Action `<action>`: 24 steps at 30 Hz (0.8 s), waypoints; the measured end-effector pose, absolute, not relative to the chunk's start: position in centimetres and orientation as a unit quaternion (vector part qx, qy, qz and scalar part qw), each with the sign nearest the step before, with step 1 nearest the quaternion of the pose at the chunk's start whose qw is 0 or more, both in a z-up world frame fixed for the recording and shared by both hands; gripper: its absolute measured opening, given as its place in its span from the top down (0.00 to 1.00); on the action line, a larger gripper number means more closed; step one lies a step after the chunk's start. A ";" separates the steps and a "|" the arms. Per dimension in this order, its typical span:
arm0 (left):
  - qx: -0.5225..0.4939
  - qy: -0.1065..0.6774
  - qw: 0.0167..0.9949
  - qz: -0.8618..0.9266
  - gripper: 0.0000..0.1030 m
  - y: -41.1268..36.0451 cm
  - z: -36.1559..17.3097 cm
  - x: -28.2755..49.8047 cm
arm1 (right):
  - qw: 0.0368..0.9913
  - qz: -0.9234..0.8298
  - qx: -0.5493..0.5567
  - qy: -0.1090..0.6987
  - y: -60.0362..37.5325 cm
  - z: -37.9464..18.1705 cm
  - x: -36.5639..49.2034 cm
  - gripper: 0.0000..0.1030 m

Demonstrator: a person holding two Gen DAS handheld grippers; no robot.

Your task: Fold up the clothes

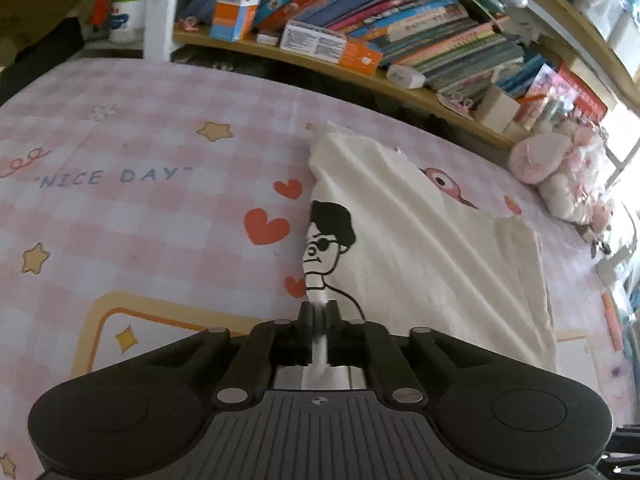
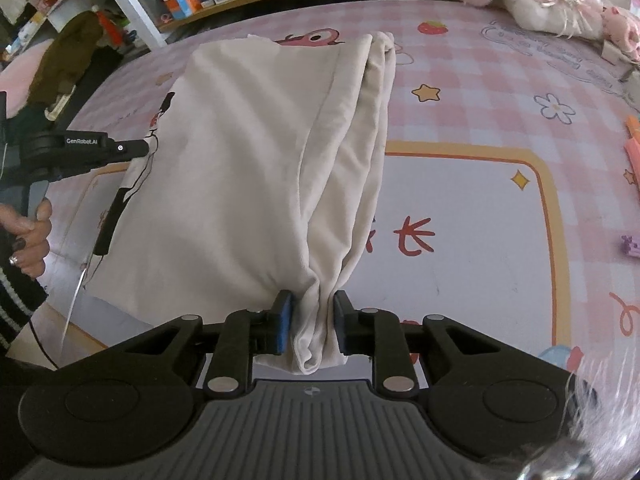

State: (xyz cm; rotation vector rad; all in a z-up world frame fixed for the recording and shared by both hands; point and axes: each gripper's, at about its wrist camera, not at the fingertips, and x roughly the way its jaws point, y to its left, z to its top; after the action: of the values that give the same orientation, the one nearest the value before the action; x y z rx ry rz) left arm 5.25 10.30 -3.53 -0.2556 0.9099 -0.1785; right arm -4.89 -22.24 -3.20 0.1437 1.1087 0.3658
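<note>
Cream T-shirt [image 2: 248, 168] lying partly folded on a bed covered by a pink checked sheet [image 1: 140, 208]. Broad bare sheet lies open to the garment's left in the left wrist view and to its right in the right wrist view; a bookshelf [image 1: 360, 60] borders the far edge of the bed, and plush toys [image 2: 552, 0] sit at the far corner. Left gripper [image 1: 319, 312]: fingers pressed together on the shirt's edge just below the printed cartoon figure [image 1: 326, 240]. Right gripper [image 2: 311, 316]: fingers clamped on a bunched, pleated fold of the shirt's near corner, cloth filling the gap between them.
</note>
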 end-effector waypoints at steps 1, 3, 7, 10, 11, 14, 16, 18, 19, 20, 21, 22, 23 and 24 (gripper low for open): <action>-0.126 0.436 0.887 -0.081 0.93 10.5 -3.4 5.1 | 0.832 0.175 0.069 0.523 -22.4 -3.2 -4.9 0.80; -0.133 0.439 0.886 -0.076 0.90 11.0 -3.0 4.4 | 0.831 0.180 0.071 0.522 -22.6 -3.3 -4.8 0.80; -0.131 0.447 0.882 -0.068 0.76 11.5 -2.6 2.2 | 0.831 0.186 0.068 0.521 -22.7 -3.3 -4.8 0.80; -0.122 0.457 0.879 -0.064 0.61 11.5 -2.5 0.1 | 0.830 0.186 0.078 0.521 -22.9 -3.3 -4.8 0.79; -0.119 0.461 0.877 -0.061 0.58 11.4 -2.5 -0.7 | 0.829 0.185 0.083 0.522 -23.0 -3.3 -4.8 0.77; -0.124 0.472 0.871 -0.057 0.54 11.4 -2.7 -2.3 | 0.825 0.180 0.104 0.526 -23.6 -3.3 -4.9 0.74; -0.127 0.478 0.867 -0.053 0.54 11.4 -2.9 -3.1 | 0.820 0.178 0.119 0.531 -24.1 -3.4 -4.9 0.73; -0.128 0.485 0.864 -0.045 0.54 11.3 -3.1 -3.7 | 0.814 0.176 0.136 0.536 -24.6 -3.4 -5.0 0.72; -0.131 0.486 0.863 -0.049 0.54 11.2 -3.2 -3.9 | 0.813 0.174 0.142 0.538 -24.8 -3.4 -5.1 0.72; -0.133 0.487 0.862 -0.055 0.53 11.1 -3.3 -4.2 | 0.811 0.172 0.147 0.540 -25.0 -3.4 -5.2 0.71; -0.133 0.487 0.862 -0.056 0.48 11.0 -3.4 -4.4 | 0.809 0.170 0.153 0.541 -25.1 -3.4 -5.2 0.71; -0.132 0.487 0.862 -0.057 0.38 11.0 -3.4 -4.6 | 0.809 0.166 0.156 0.542 -25.2 -3.4 -5.3 0.70; -0.132 0.487 0.862 -0.056 0.33 10.9 -3.5 -4.7 | 0.808 0.163 0.160 0.542 -25.3 -3.4 -5.4 0.69; -0.131 0.488 0.861 -0.055 0.30 10.9 -3.5 -4.7 | 0.808 0.160 0.163 0.543 -25.4 -3.4 -5.5 0.69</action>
State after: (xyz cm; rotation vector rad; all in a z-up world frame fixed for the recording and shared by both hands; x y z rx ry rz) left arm -4.75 10.90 -3.48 -0.2747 1.0233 -0.1144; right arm -5.51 -25.36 -3.37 0.3492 1.1609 0.3423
